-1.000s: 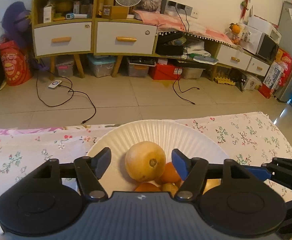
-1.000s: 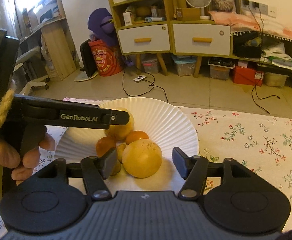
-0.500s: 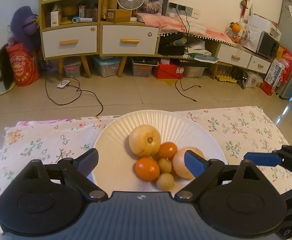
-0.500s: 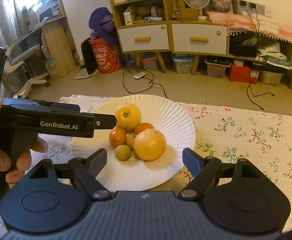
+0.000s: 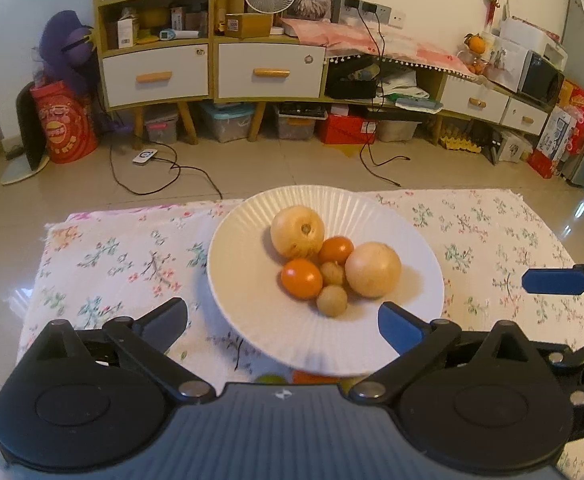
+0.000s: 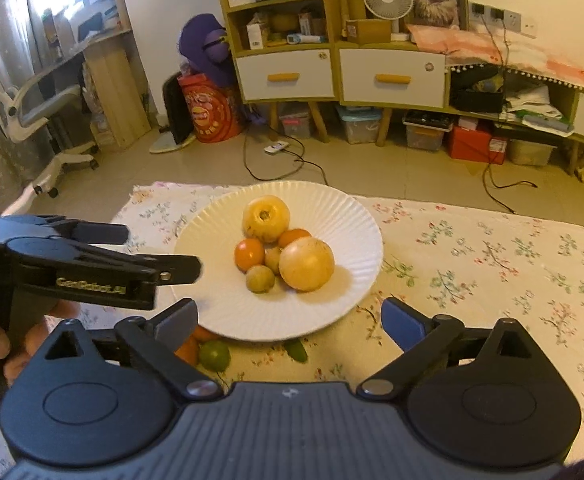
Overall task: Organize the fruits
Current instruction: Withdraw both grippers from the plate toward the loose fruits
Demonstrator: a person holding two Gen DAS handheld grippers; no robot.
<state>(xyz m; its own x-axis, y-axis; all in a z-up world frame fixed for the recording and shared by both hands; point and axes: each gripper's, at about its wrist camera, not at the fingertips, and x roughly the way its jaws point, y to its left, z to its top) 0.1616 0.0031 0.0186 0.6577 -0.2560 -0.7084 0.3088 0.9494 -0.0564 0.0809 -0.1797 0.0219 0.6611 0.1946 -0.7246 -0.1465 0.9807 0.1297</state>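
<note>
Six fruits are already piled on the white plate, a few strays are left at its 7 o'clock edge, and both the left gripper and right gripper are opening wide, nothing held.

Both grippers let go and back off the plate

The left gripper and right gripper have pulled back, jaws opening with nothing between them now; each large yellow fruit once between jaws lies ahead.
</note>
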